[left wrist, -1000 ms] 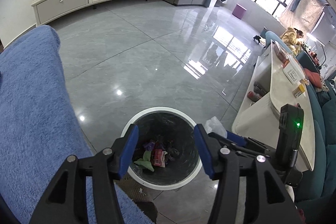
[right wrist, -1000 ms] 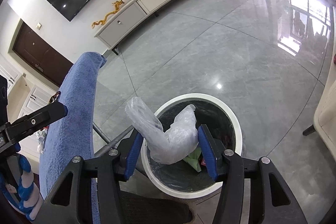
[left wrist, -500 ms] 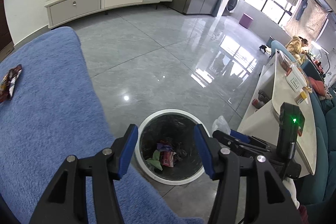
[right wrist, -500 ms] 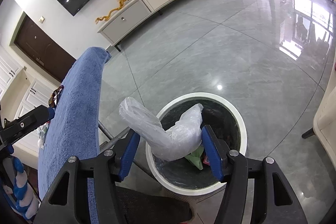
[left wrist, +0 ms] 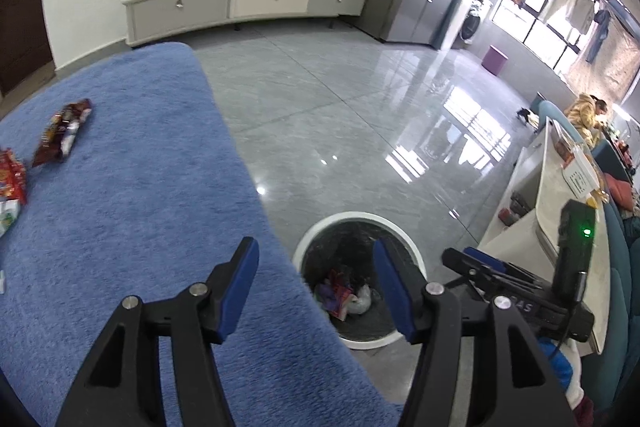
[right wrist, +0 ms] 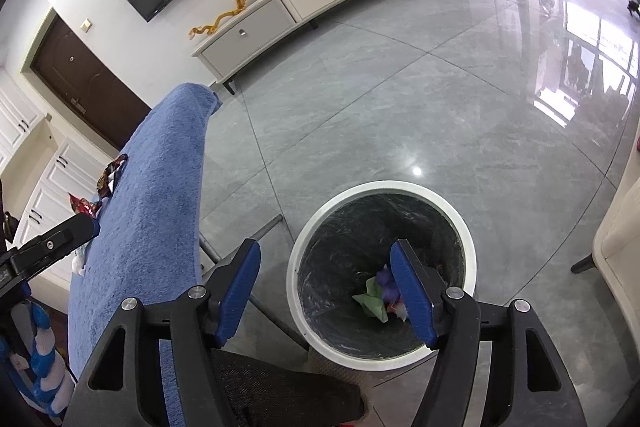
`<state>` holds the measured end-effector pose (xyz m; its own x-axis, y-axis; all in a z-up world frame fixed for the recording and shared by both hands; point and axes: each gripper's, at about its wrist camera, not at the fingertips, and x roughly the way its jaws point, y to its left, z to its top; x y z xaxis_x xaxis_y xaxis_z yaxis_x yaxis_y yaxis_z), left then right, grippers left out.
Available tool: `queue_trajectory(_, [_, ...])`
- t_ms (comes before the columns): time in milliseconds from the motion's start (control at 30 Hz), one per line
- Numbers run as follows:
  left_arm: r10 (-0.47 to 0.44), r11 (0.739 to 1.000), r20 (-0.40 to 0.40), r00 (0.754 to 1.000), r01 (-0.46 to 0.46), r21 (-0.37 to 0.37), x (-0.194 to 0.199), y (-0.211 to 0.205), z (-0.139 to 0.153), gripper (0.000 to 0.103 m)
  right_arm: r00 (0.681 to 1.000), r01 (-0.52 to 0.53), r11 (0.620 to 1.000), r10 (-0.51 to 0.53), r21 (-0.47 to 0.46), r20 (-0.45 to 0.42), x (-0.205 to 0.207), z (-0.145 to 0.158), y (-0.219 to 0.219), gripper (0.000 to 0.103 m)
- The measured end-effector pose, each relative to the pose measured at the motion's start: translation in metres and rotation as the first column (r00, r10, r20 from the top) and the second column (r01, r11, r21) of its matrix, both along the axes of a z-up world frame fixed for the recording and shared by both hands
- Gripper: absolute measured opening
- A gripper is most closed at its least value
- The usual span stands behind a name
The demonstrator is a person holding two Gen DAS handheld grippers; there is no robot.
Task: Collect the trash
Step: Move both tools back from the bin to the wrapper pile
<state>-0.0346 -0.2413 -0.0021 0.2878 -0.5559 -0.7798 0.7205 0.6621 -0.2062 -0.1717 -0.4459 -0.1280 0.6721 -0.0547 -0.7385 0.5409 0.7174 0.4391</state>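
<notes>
— What's changed since a second ago?

— Gone from my right gripper [right wrist: 326, 291] is the crumpled clear plastic bag; its jaws have just been opening and now stand apart with nothing between them, above the white-rimmed bin [right wrist: 460, 223]. In the left wrist view a pale wad of plastic [left wrist: 360, 301] lies on top of the heap inside, which I take to be that bag. My left gripper [left wrist: 316, 287] has swung away from the bin toward the blue towel-covered table [left wrist: 140, 187]; its jaws have eased a little wider and hold nothing either.

— So how far along are you?

— Partway, I'd say. The bin already holds several wrappers, green, purple and red. But more is left on the blue cloth: a dark brown snack wrapper [left wrist: 62, 133] near the far left, a red packet [left wrist: 10, 177] just beside it at the picture's edge, and a pale scrap [left wrist: 6, 215] below that. All are well apart from the bin.

— Any brand or label you can read?

— Nothing on the wrappers; the print is too small and blurred. On the right gripper's body [left wrist: 520, 307], seen from the left wrist, I make out letters that look like "DAS", partly cut off.
</notes>
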Motion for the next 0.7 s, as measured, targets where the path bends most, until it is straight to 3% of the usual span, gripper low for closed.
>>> queue_trajectory(267, [0.114,0.993,0.13,0.985,-0.114,-0.003,-0.008,0.041,0.022,0.058,0.998,-0.05,0.997,0.053,-0.065,0.042,0.001,0.036,0.025,0.067])
queue_trajectory(400, [0.165,0.986,0.173,0.971,-0.162,-0.031,-0.014,0.071,0.034,0.076,0.993,-0.09,0.991,0.097,-0.103,0.067,0.007,0.058,0.044,0.067])
queue_trajectory(700, [0.234,0.972,0.294,0.927,-0.224,-0.069,-0.029,0.122,0.061,0.076,0.975,-0.179,0.969,0.198,-0.169,0.1,0.019,0.094,0.092,0.067])
